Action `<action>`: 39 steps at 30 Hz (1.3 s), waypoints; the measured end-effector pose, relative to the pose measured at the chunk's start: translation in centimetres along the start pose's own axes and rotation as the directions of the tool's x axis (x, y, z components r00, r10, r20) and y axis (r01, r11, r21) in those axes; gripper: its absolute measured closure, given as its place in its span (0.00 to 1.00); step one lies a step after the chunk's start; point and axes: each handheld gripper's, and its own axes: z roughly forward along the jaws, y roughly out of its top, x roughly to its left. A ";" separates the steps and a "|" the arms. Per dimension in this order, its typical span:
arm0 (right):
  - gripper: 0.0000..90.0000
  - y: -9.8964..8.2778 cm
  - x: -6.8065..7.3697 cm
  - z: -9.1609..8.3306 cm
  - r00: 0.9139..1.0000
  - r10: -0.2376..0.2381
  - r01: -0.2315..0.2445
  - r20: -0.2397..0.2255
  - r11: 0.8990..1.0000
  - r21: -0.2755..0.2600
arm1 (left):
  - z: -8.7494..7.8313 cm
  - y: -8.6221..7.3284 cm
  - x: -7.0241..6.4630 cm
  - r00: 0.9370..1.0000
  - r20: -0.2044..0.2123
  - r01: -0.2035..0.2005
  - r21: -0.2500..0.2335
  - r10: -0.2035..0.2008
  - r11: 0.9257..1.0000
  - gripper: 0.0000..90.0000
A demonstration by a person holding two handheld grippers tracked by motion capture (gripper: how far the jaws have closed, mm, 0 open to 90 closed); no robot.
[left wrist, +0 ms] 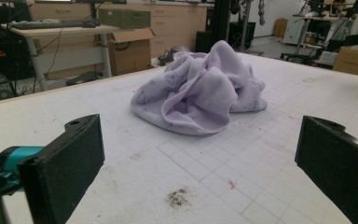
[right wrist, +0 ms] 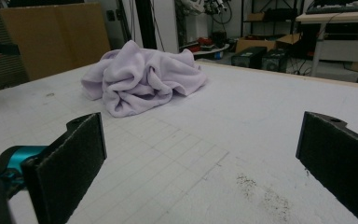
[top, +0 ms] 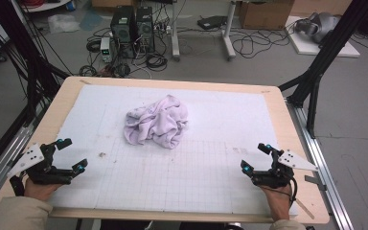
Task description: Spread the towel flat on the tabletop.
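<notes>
A person's two forearms in pale beige sleeves enter from the six o'clock edge of the high view. The left hand (top: 37, 188), at about seven o'clock, grips the black two-jaw left gripper with teal fingertip mounts (top: 72, 155), which points toward two o'clock. The right hand (top: 277, 200), at about five o'clock, grips the matching black right gripper (top: 256, 156), which points toward ten o'clock. Both pairs of flat black jaws stand wide apart with nothing between them. Each gripper carries a grey three-cornered plate on top.
</notes>
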 end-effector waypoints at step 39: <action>0.01 6.9 -0.3 4.2 0.994 -0.079 0.091 -0.078 0.983 0.162 | 4.8 6.5 1.0 0.980 0.194 -0.078 0.138 0.051 0.987 0.02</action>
